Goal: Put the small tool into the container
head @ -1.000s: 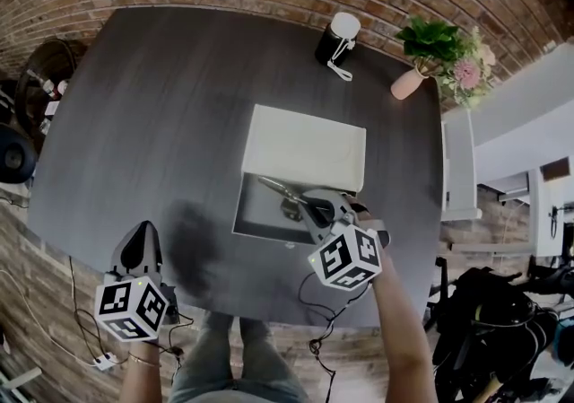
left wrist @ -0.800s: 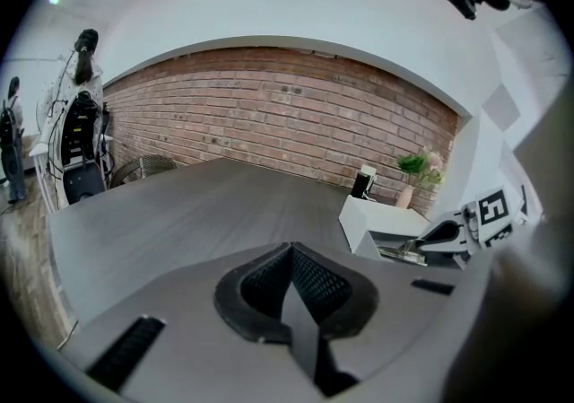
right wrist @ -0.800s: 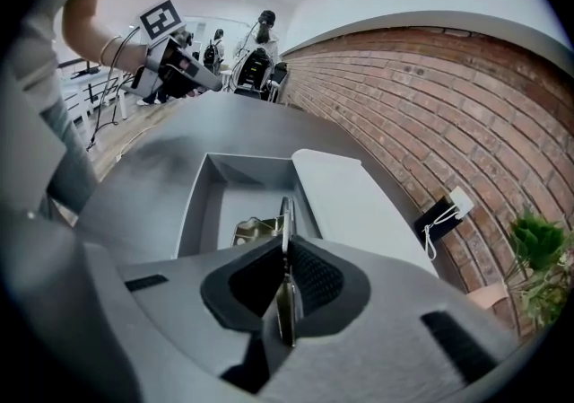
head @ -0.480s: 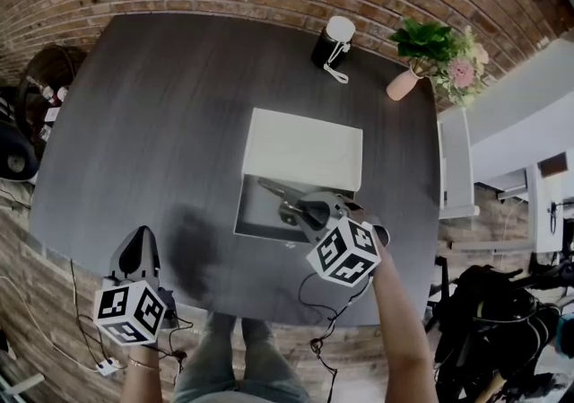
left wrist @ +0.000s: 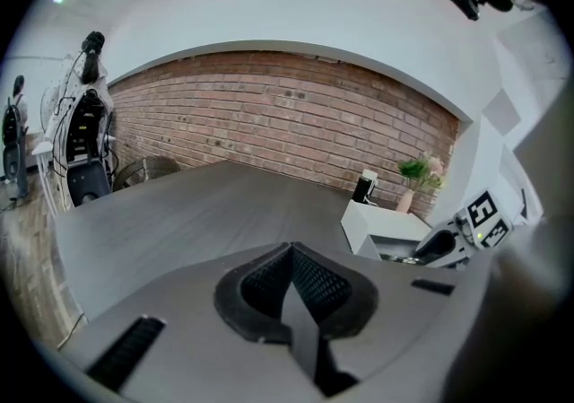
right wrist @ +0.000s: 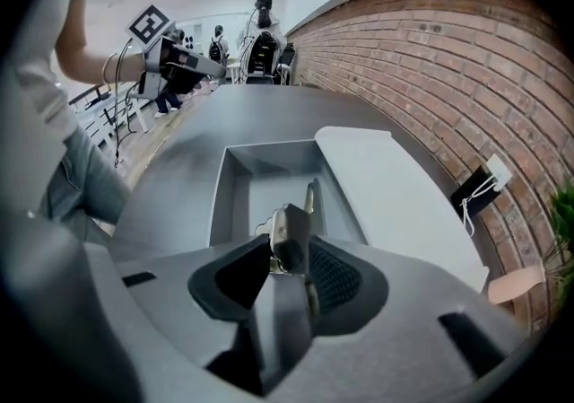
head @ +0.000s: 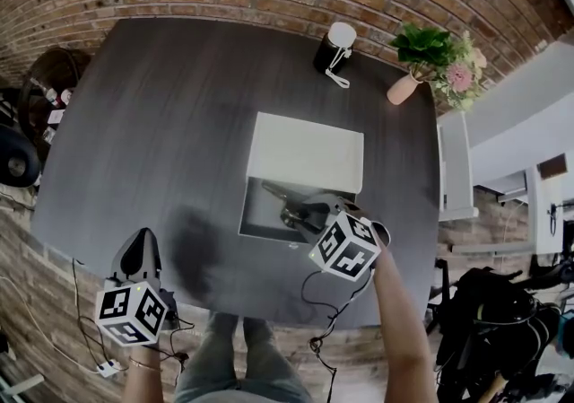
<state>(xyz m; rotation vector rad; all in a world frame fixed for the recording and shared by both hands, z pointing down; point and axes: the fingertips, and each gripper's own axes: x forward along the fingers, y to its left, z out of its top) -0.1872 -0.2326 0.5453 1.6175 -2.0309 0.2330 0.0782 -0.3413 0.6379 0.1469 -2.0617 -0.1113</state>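
The step in hand is the release. The right gripper [head: 301, 211] hangs tilted steeply down over the open half of the white container [head: 246, 213]. The container sits toward the near right edge of the desk [head: 161, 105], with its lid [head: 305, 154] slid toward the far side. The jaws have just been opening and stand well apart. The small metal tool [right wrist: 290, 225] is between them, unpressed by the pads, with its thin tip pointing into the container. To finish cleanly, lift straight up so neither pad drags the tool out or catches the wall. The left gripper [left wrist: 289, 253] idles closed and empty over the near left edge.
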